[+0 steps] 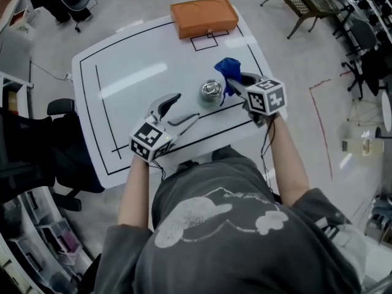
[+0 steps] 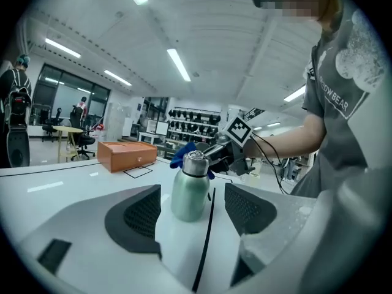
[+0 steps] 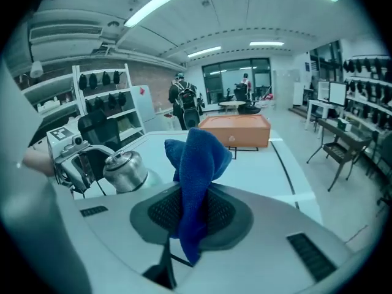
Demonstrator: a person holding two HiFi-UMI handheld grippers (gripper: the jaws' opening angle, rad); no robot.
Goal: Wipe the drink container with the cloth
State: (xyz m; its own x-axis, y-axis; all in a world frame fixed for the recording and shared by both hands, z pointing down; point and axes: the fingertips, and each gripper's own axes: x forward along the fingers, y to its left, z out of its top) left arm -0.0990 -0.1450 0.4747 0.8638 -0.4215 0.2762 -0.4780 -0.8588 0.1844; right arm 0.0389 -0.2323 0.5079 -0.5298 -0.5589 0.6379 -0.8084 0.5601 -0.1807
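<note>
The drink container [image 1: 210, 92], a capped steel bottle, stands upright on the white table [image 1: 135, 72], close to the near edge and somewhat toward the right edge, beside the black line drawn along that side. Its long axis is vertical. The cap is on, so its contents cannot be assessed. The left gripper [image 1: 182, 111] points at the bottle from the near-left. Its jaws stand wide apart and hold nothing. In the left gripper view the bottle stands centred just beyond the tips, not yet between the pads. The right gripper [image 1: 240, 81] is clamped on the blue cloth [image 1: 228, 72], which stands up out of the closed jaws in a bunch. This gripper lies on the bottle's right side, with the cloth at the bottle's far-right shoulder near the cap; whether cloth and metal are in contact cannot be determined. Both grippers are near, the cloth-bearing right one the nearer. Judgement: the wipe turns on the cloth travelling leftward onto the upright wall, and the left jaws are aligned to steady the bottle. A closed orange box [image 1: 204, 17] sits at the far edge, its contents not visible.
</note>
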